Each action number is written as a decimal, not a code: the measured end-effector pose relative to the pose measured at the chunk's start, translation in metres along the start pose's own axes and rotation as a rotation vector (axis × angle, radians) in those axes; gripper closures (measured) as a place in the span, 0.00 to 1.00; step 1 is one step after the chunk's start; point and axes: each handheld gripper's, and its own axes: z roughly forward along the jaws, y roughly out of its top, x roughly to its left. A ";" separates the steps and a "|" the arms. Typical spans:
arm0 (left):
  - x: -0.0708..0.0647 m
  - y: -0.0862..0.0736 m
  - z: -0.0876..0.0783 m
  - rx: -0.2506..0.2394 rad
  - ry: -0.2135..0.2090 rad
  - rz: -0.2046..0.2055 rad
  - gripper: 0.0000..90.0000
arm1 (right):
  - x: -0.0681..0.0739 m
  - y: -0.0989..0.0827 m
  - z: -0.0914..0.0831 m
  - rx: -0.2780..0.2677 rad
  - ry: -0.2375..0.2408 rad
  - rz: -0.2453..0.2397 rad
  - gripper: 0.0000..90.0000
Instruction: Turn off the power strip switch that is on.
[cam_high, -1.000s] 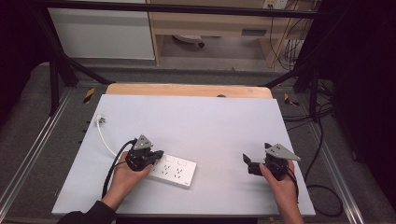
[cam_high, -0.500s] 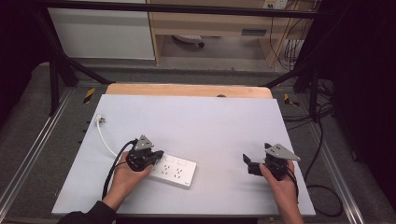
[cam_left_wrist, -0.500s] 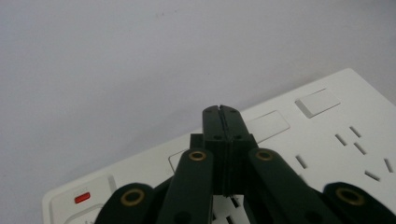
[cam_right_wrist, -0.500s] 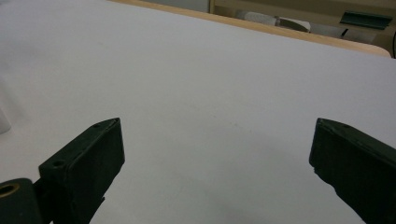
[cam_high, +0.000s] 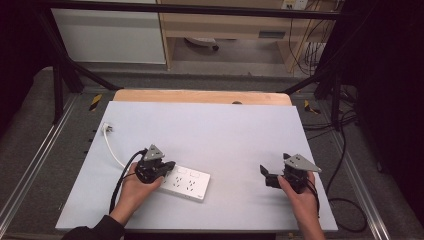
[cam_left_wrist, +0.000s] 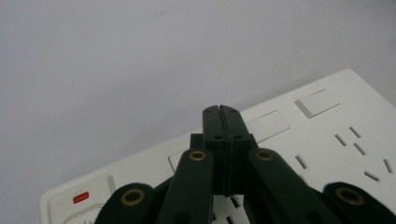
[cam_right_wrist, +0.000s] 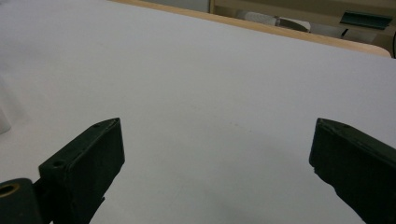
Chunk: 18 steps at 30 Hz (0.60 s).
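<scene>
A white power strip (cam_high: 187, 182) lies flat on the table at the front left, with a white cable (cam_high: 112, 150) running back to a plug (cam_high: 106, 128). My left gripper (cam_high: 167, 168) rests over the strip's left end with its jaws shut together and nothing between them. In the left gripper view the closed tips (cam_left_wrist: 221, 115) sit above the strip's (cam_left_wrist: 327, 135) row of rocker switches, near a switch with a red mark (cam_left_wrist: 81, 197). My right gripper (cam_high: 265, 175) hovers at the front right, jaws wide open over bare table (cam_right_wrist: 219, 107).
The pale grey table top (cam_high: 220, 135) has a wooden strip (cam_high: 200, 96) along its far edge. Metal rails (cam_high: 35, 150) flank both sides, and dark cables (cam_high: 345, 200) lie on the floor to the right. A shelf unit stands behind the table.
</scene>
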 end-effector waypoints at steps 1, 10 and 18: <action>0.000 0.000 0.000 -0.004 0.001 0.001 1.00 | 0.000 0.000 0.000 -0.001 -0.001 -0.004 0.04; 0.001 -0.002 0.001 -0.024 -0.018 -0.010 1.00 | 0.000 0.000 0.000 -0.002 -0.001 -0.001 0.04; 0.002 -0.002 0.001 -0.039 -0.024 -0.020 1.00 | -0.001 0.000 0.000 -0.005 -0.001 -0.004 0.04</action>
